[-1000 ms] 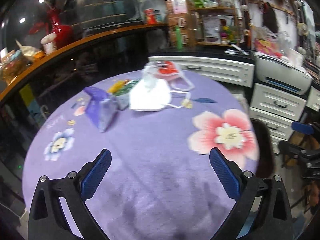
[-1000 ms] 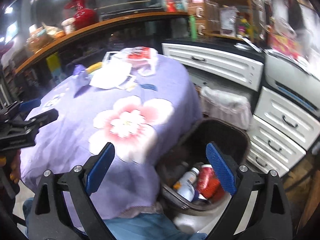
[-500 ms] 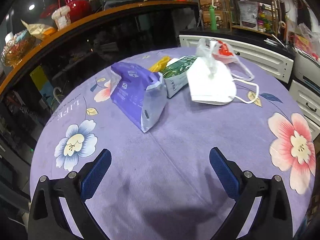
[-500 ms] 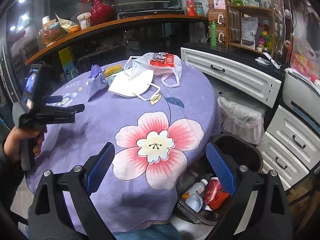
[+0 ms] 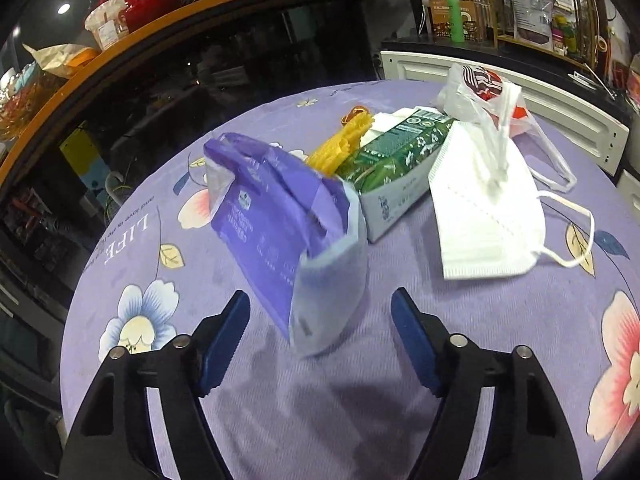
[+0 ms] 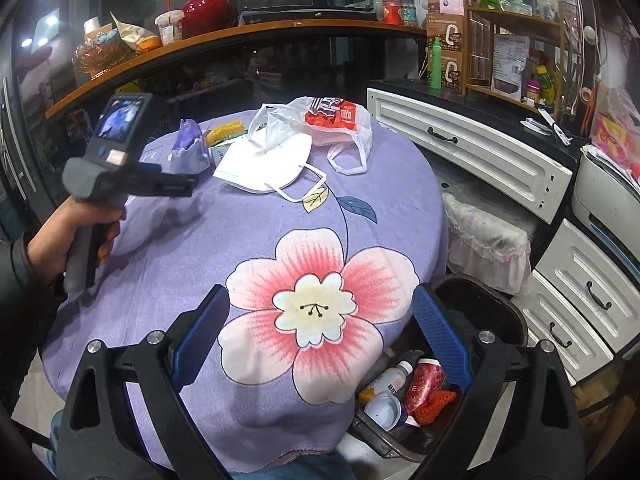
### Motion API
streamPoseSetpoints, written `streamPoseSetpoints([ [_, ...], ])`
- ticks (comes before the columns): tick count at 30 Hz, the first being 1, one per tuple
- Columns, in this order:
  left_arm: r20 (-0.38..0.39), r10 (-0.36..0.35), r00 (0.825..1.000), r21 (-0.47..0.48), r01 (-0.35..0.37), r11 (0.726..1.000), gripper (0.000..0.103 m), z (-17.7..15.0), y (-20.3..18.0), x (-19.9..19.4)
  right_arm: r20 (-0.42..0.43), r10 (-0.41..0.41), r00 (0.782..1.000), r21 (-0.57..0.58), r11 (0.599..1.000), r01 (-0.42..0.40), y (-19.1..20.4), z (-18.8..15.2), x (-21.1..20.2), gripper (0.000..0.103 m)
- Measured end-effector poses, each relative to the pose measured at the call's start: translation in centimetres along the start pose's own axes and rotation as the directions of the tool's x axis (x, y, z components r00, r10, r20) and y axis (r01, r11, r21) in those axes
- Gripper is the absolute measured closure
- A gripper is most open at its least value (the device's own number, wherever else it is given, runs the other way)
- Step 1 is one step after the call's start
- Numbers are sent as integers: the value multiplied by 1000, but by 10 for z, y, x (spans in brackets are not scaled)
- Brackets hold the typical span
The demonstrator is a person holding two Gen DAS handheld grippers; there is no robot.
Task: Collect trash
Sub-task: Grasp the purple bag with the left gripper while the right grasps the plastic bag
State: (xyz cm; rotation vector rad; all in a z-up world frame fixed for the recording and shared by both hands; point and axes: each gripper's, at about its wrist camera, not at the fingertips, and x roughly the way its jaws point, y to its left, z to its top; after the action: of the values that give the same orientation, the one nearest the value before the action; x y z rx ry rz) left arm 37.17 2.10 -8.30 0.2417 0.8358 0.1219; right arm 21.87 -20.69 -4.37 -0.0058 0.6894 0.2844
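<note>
A crumpled purple wrapper (image 5: 276,224) stands on the round purple tablecloth (image 5: 460,344). Its near end sits between the blue fingers of my left gripper (image 5: 320,298), whose jaws are closing; the pads are still apart from it on both sides. Behind it lie a yellow piece (image 5: 344,144), a green and white carton (image 5: 400,160), a white face mask (image 5: 480,208) and a plastic bag with a red pack (image 5: 484,88). My right gripper (image 6: 320,296) hangs open and empty over the table's near edge, above the pink flower print.
A black trash bin (image 6: 500,308) holding bottles and a red can stands on the floor right of the table. White drawers (image 6: 472,148) and a covered stool (image 6: 484,236) lie beyond it. A hand (image 6: 68,236) holds the left gripper's handle at the left.
My left gripper has moved forward across the table to the purple wrapper, and its jaws have narrowed around the wrapper's near end. The right gripper has shifted a little and stays open.
</note>
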Motion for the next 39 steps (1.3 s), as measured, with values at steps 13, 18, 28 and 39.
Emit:
streamPoseSetpoints([
  [13, 32, -12, 999, -111, 15, 994, 80, -4, 29, -7, -10, 75, 997, 20, 997, -75, 10, 18, 25, 12],
  [18, 108, -22, 994, -163, 39, 986, 83, -14, 43, -37, 14, 105, 994, 32, 994, -105, 17, 38, 36, 12],
  [28, 233, -56, 971, -161, 95, 982, 84, -28, 34, -83, 34, 159, 987, 59, 985, -161, 47, 104, 87, 12],
  [39, 256, -82, 963, -155, 125, 980, 84, -43, 39, -86, -24, 137, 990, 196, 972, -130, 54, 159, 170, 31],
])
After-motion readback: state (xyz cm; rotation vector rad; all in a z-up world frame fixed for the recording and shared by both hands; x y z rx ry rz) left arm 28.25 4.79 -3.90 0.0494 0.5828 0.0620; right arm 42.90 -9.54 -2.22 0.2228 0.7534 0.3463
